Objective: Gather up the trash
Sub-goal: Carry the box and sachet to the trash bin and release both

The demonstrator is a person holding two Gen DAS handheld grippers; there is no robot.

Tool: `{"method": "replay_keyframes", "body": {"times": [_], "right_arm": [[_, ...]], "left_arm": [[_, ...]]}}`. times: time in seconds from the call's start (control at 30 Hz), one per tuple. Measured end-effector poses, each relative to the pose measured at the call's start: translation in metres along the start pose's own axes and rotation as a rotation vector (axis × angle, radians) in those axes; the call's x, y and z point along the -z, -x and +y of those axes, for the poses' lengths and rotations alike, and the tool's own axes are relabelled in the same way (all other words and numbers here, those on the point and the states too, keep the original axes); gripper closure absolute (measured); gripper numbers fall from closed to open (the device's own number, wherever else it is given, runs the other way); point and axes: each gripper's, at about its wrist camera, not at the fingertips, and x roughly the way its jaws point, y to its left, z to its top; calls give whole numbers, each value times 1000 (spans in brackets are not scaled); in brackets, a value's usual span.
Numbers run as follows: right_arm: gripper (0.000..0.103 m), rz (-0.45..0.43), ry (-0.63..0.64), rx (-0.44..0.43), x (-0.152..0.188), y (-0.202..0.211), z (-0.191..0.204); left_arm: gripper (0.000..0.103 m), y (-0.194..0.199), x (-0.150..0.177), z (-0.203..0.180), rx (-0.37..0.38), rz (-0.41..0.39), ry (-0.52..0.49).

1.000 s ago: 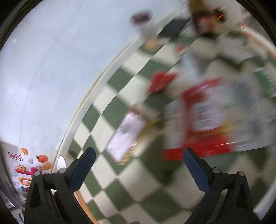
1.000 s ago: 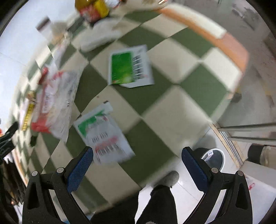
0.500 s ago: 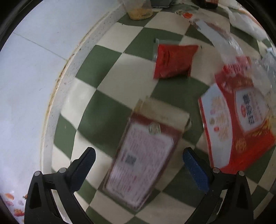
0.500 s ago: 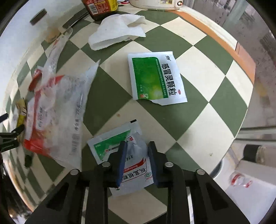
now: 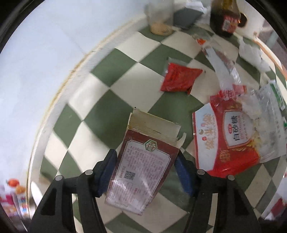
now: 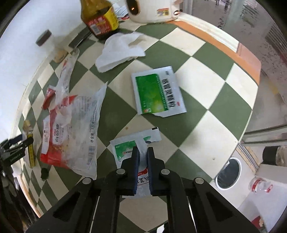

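Observation:
An opened dark red carton [image 5: 141,172] lies on the green and cream checked table [image 5: 114,100]. My left gripper [image 5: 145,161] points down over it with its jaws closing, and both pads touch the carton's sides. My right gripper [image 6: 143,154] is closing too, pinching a small torn green and white sachet [image 6: 125,148] that hangs crumpled from its pads just above the table. Other trash lies around: a red and clear sugar bag [image 6: 68,129], a larger green sachet [image 6: 157,93], a white tissue [image 6: 120,50] and a red packet [image 5: 179,78].
A brown sauce bottle [image 6: 100,18], a white cooker [image 6: 152,9] and a lidded jar [image 5: 159,19] stand at the back by the white wall. The table's orange edge [image 6: 224,46] runs on the right. A round bin [image 6: 227,172] stands on the floor below.
The left gripper came down over the red carton and narrowed onto its sides. The right gripper shut on the small sachet and lifted it slightly off the table.

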Motion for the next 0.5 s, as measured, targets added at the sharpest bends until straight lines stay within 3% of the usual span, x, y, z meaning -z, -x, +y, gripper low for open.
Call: {"method": "replay_keyframes", "body": {"times": [0.27, 0.37, 0.5], "right_arm": [[97, -77, -93, -64, 24, 34, -65], [98, -94, -122, -80, 28, 39, -78], [98, -134, -203, -114, 44, 59, -128]], "left_arm": [[43, 65, 15, -30, -43, -99, 86], [43, 95, 17, -58, -32, -156, 69], [43, 149, 19, -117, 30, -225, 20]]}}
